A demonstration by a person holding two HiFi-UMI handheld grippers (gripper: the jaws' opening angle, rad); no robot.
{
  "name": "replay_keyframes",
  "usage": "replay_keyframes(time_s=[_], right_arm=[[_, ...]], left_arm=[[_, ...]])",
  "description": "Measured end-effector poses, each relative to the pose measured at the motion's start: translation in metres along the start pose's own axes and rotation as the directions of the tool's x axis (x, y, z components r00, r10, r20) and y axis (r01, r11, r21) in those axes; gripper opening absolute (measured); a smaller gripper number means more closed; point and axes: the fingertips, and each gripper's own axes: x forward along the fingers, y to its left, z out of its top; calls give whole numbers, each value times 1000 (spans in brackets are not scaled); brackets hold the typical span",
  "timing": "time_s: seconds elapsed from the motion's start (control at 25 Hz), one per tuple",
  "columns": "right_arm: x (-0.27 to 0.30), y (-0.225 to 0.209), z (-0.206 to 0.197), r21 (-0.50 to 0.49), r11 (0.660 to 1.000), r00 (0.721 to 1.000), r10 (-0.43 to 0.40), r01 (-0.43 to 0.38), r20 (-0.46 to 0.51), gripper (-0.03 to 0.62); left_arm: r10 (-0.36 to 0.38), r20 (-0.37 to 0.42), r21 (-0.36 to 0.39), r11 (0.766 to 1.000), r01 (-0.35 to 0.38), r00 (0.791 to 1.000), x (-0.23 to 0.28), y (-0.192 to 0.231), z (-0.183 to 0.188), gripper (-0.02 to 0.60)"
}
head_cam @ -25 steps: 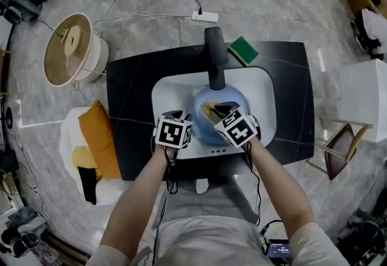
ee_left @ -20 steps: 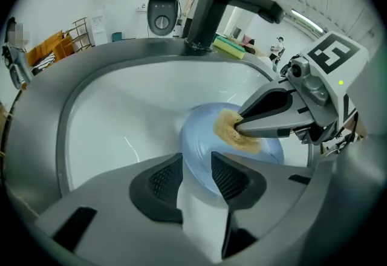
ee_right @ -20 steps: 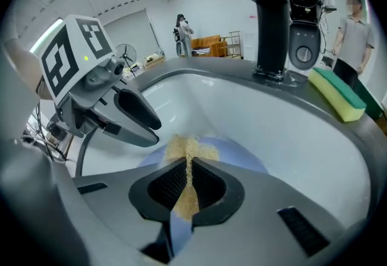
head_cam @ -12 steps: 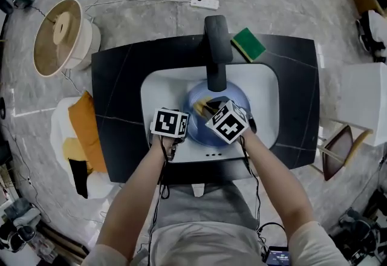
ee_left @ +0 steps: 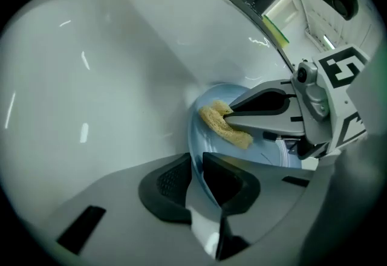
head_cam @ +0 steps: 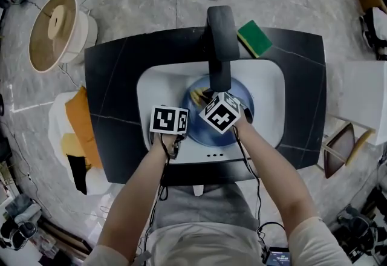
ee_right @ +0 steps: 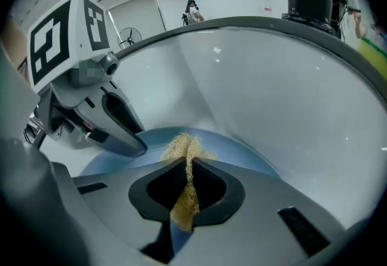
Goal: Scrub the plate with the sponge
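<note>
Dark counter (head_cam: pixel 115 77) frames a white sink (head_cam: pixel 269 86), and the blue plate (head_cam: pixel 202 132) lies in it under the faucet (head_cam: pixel 219 41). The left gripper (ee_left: pixel 196 183) is closing on the plate's near rim, steadying it. The right gripper (ee_right: pixel 187 180) pinches the yellow sponge (ee_right: pixel 184 147), which is pressed to the plate's face. Scrubbing looks under way — how much is already clean I cannot tell.
</note>
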Motion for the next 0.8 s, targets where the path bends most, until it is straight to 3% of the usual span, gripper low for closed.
replay_keyframes(time_s=[0.2,0.4,0.6,0.8], right_arm=[[0,-32,-14,39,992,990,-120,123,-67,51],[-21,-56,-30,2,988,980,-154,156,-126,51],[-55,-35,-82,-81,996,952,-61,38,-301,49],[-77,31,-100,-67,980,925,152,-187,-348,49]], left_arm=[[-39,54,-118,992,45,998,-3,4,4,46],[-26,83,-130,991,37,996,-7,7,14,34],[-2,106,-143,990,17,994,-12,12,18,31],[-12,114,-149,988,29,993,-12,7,20,29]])
